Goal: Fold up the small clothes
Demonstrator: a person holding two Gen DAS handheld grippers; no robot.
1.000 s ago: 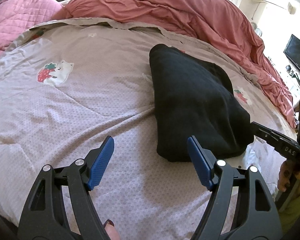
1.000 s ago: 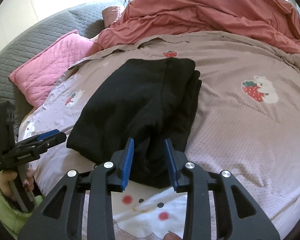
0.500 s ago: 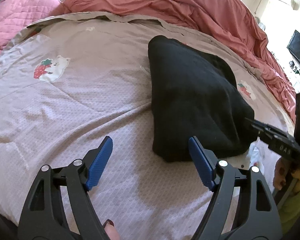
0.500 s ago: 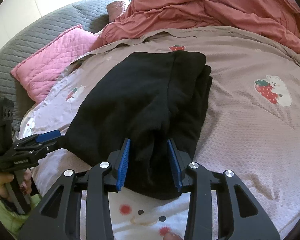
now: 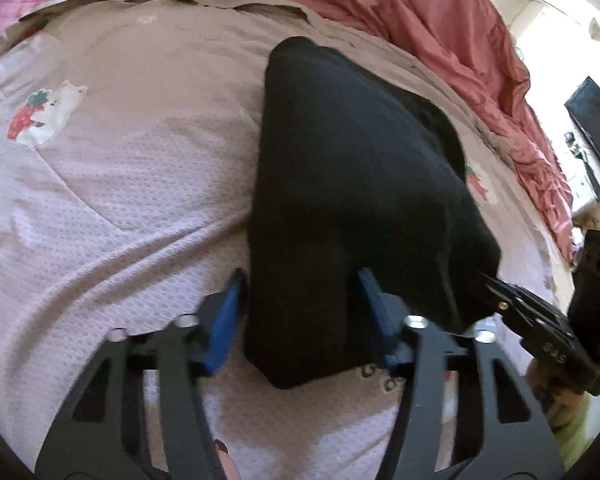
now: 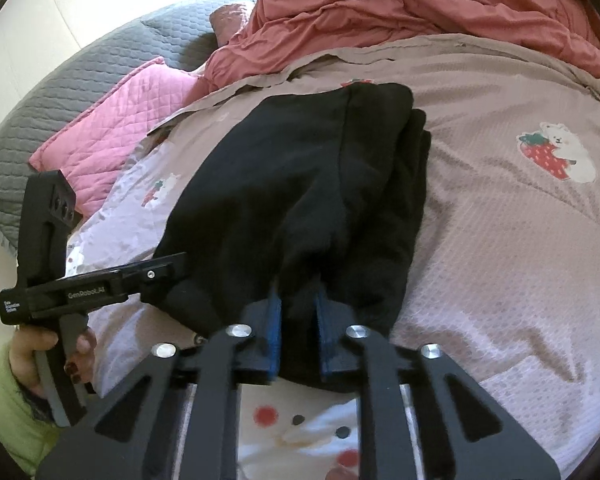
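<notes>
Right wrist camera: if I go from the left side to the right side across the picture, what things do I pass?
Hand holding the left tool → pink pillow → black clothes → strawberry and bear picture on the bedspread.

A home bedroom. A bed takes up nearly the whole view, its pale quilt printed with strawberry-and-bear motifs. Beyond the quilt's far edge lies a rumpled red duvet; beside that, a pink quilted pillow rests against a grey quilted cover. Past the quilt's right side, a dark flat screen stands against a bright wall.
</notes>
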